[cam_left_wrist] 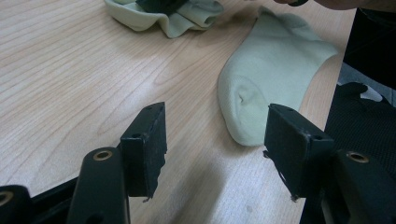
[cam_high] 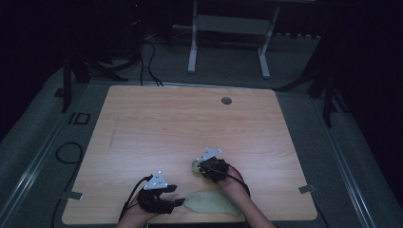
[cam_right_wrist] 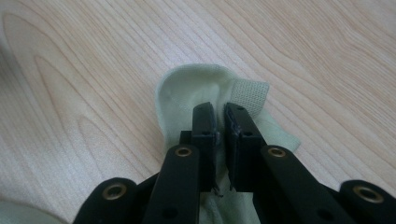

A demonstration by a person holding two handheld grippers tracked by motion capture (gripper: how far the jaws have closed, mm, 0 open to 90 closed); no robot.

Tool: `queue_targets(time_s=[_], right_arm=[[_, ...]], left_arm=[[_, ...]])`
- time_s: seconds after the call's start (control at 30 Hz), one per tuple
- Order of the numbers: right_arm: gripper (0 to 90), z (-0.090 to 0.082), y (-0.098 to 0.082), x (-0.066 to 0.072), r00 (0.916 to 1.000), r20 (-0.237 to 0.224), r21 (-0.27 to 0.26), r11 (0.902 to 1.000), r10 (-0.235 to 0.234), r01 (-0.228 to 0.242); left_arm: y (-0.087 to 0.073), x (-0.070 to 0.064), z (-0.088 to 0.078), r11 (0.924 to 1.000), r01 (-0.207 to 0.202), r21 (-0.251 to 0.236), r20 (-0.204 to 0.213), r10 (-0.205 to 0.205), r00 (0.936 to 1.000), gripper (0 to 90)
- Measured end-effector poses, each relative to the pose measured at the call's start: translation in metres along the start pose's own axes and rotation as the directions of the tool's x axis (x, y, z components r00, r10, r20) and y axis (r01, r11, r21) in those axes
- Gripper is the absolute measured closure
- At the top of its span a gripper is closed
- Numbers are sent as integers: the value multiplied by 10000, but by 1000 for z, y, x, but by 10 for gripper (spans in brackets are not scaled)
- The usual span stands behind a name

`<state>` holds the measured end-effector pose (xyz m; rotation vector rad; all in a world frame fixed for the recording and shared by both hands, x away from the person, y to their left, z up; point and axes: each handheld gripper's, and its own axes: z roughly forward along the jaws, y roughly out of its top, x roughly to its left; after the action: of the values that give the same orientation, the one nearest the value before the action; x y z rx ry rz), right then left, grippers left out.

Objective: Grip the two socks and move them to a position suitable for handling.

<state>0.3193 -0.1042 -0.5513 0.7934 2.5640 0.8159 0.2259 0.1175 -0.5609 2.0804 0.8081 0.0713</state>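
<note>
High view: a person works at a wooden table (cam_high: pixel 190 118) in a dim room, a gripper in each hand; the left gripper (cam_high: pixel 178 202) sits at the near edge, just beside the toe of a pale green flat sock (cam_high: pixel 209 203); the right gripper (cam_high: pixel 198 165) is farther in, over a small bunched sock (cam_high: pixel 195 166); a round grommet (cam_high: pixel 226 100) marks the far side.

Left gripper view: the left gripper (cam_left_wrist: pixel 215 140) has its jaws spread wide and grips nothing; the flat sock (cam_left_wrist: pixel 273 74) lies ahead near the table's edge, its toe between the jaws' line, likely lined up for a pinch; the bunched sock (cam_left_wrist: pixel 187 18) lies beyond.

Right gripper view: the right gripper (cam_right_wrist: pixel 219 116) has its jaws pressed together on a fold of the bunched sock (cam_right_wrist: pixel 182 93), its ribbed cuff (cam_right_wrist: pixel 250 93) beside the tips; the pinch seems meant to lift or drag it, perhaps toward its mate.
</note>
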Motion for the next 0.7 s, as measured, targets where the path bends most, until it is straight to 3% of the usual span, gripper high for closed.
queue_targets(time_s=[0.17,0.27,0.33,0.5,0.6,0.7], right_arm=[[698,-3,2,2,9998,-174,101,9999,-87,89],[622,-21,6,-3,9993,-340,-255,9996,-136,127],[625,-33,10,-11,9994,-322,-517,9986,-134,117],[654,-46,16,-28,9993,-376,-699,9975,28,-54],[714,-42,15,-33,9984,-558,-511,9986,79,-107],[719,-32,12,-36,9968,-791,-255,9996,114,-135]], left_arm=[[7,0,1,9999,-97,103,-118,98,9999,391],[17,5,0,10000,17,64,-309,-15,9995,391],[20,6,0,10000,-6,54,-353,8,9994,391],[47,12,4,9990,-437,-49,-806,432,9958,390],[59,19,13,9995,-305,9,-936,305,9951,391],[67,29,28,9990,-157,415,-1175,205,9929,391]])
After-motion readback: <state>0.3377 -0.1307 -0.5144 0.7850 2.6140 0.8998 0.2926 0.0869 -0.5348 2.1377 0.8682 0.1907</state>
